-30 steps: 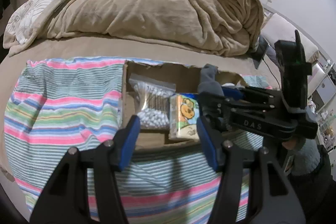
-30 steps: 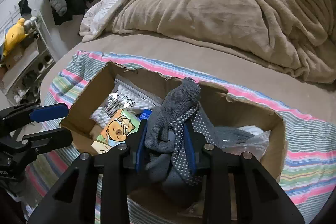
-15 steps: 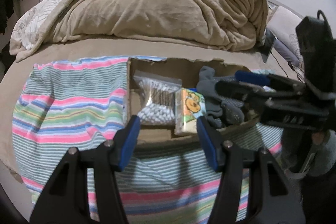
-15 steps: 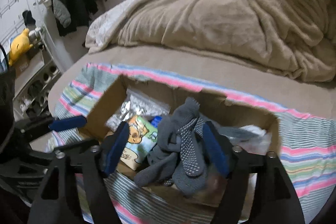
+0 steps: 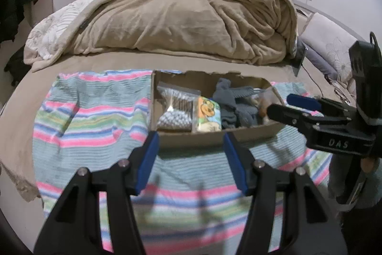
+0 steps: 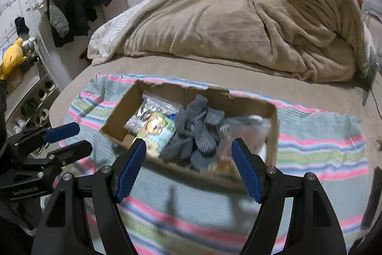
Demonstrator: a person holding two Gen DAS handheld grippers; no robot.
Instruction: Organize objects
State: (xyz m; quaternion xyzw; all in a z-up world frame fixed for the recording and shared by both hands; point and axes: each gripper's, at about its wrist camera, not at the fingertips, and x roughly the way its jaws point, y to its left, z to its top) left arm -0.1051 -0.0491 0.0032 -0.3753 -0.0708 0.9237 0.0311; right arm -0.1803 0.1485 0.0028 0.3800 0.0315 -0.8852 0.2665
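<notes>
In the open brown cardboard box [image 6: 271, 121] on the striped cloth [image 6: 322, 135] lie, left to right, a clear bag of cotton swabs [image 6: 145, 111], a cartoon-printed packet [image 6: 158, 129] and grey dotted socks [image 6: 198, 133]. The left tool [image 5: 189, 149] hangs apart and empty before the box. The right tool [image 6: 188, 161] has just been opening — its jaws stand wide, nothing between them.

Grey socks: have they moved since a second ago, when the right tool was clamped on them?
Yes. The grey socks have dropped out of the right tool, whose jaws just opened, and now lie inside the cardboard box between the cartoon packet and the clear bag.
</notes>
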